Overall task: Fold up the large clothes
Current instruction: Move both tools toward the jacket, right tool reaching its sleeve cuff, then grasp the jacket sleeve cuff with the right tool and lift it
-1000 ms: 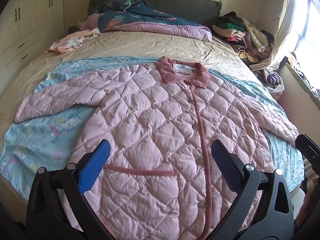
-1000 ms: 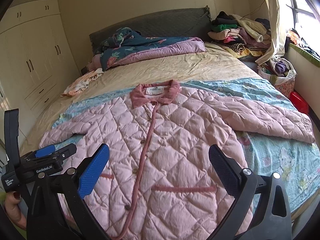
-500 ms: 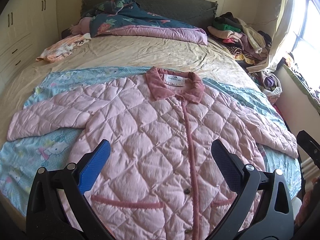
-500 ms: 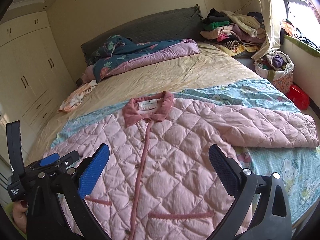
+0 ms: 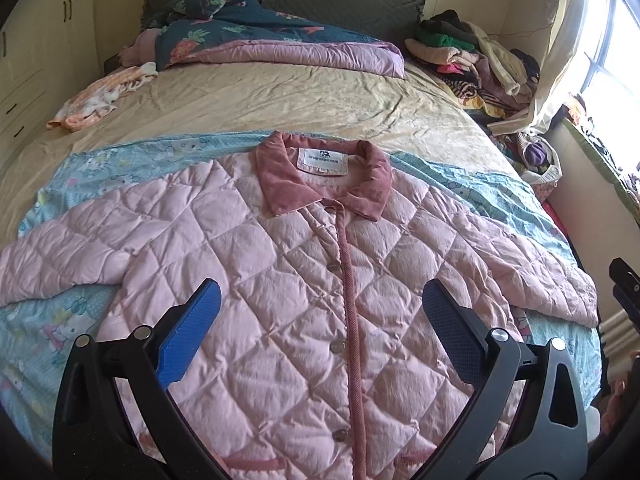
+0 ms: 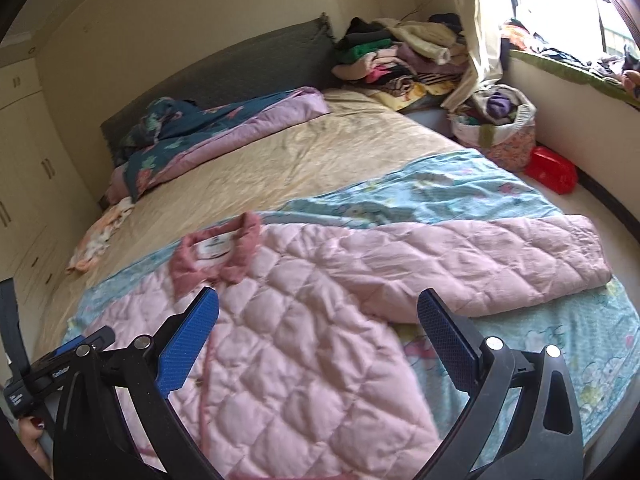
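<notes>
A pink quilted jacket (image 5: 288, 288) lies flat and face up on the bed, buttoned, with a darker pink collar (image 5: 324, 176) and both sleeves spread out. It also shows in the right wrist view (image 6: 304, 344), its right sleeve (image 6: 480, 264) stretched toward the bed edge. My left gripper (image 5: 320, 320) is open and empty above the jacket's front. My right gripper (image 6: 318, 320) is open and empty above the jacket's right side. The left gripper's body shows at the lower left of the right wrist view (image 6: 52, 368).
The jacket rests on a light blue cartoon sheet (image 5: 48, 332) over a beige bed (image 5: 280, 100). A dark floral quilt (image 5: 256, 40) lies by the headboard. A clothes pile (image 5: 472, 60), a bag (image 6: 500, 128) and a red object (image 6: 552, 168) are at the right.
Both grippers have moved forward over the jacket toward the collar. The right gripper has also turned right toward the right sleeve. Both stayed open.
</notes>
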